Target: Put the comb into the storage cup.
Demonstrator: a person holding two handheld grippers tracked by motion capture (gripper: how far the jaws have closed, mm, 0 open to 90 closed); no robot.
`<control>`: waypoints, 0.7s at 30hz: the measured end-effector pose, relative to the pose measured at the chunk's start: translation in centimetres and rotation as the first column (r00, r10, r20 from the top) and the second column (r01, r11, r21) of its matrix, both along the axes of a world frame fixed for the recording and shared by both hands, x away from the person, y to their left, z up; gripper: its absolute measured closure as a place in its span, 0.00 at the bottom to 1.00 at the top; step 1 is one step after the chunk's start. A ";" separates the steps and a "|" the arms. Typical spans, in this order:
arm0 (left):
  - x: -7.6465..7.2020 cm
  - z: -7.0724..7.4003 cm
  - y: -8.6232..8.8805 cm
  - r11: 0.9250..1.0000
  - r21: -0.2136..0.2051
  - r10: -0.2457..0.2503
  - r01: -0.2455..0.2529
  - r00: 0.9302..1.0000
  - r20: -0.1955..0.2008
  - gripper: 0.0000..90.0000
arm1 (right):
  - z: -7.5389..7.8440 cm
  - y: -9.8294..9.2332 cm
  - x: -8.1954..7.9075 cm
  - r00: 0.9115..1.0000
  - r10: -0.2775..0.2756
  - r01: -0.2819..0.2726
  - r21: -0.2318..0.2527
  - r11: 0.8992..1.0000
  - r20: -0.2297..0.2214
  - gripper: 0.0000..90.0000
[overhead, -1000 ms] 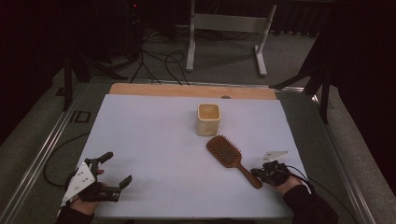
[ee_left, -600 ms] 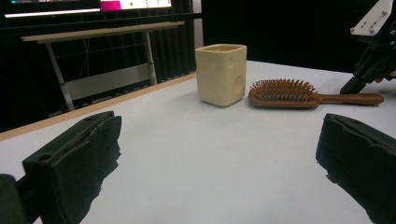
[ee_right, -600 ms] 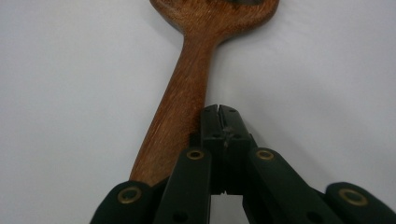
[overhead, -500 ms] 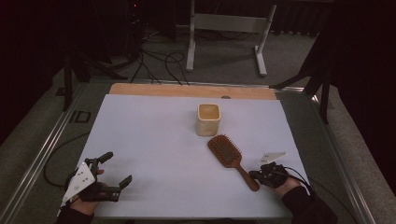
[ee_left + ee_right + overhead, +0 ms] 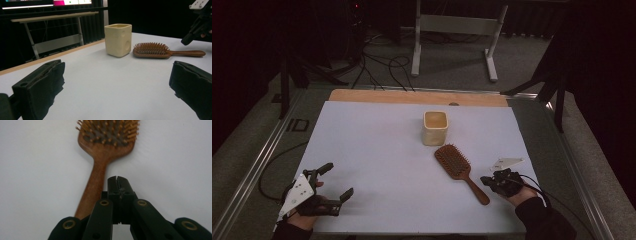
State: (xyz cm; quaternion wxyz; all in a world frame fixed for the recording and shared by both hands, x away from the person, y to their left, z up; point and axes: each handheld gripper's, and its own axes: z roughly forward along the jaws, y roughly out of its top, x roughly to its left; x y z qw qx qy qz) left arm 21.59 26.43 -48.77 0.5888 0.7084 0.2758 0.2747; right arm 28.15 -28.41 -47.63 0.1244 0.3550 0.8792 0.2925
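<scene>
High view: the wooden hairbrush (image 5: 458, 168) lies bristles-up on the white surface (image 5: 382, 150), just before the cream cup (image 5: 434, 128). The right gripper (image 5: 490, 181) is clenched empty beside its handle; the left gripper (image 5: 337, 182) is released, well apart

We see the cup (image 5: 435, 128) near the middle of the bench (image 5: 377, 150), the brush (image 5: 460, 171) just before it and to its right. Our right tool (image 5: 488, 180) sits beside the brush handle; our left tool (image 5: 334, 181) rests well apart at the near left.
</scene>
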 end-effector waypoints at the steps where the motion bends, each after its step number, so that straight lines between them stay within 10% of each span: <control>1: 0.0 0.0 0.0 1.000 0.000 0.000 0.000 1.000 0.000 0.00 | 0.2 0.1 0.0 1.000 0.000 0.000 0.002 1.000 -0.001 1.00; 12: 0.0 0.0 0.0 1.000 -0.004 0.000 0.000 1.000 0.001 0.00 | 1.1 1.5 0.5 0.999 -0.033 0.032 -0.005 0.999 -0.022 0.79; 21: 0.0 0.0 0.0 1.000 -0.007 -0.001 0.001 1.000 0.000 0.00 | 0.8 2.6 1.3 0.996 -0.055 0.054 -0.020 0.998 -0.076 0.38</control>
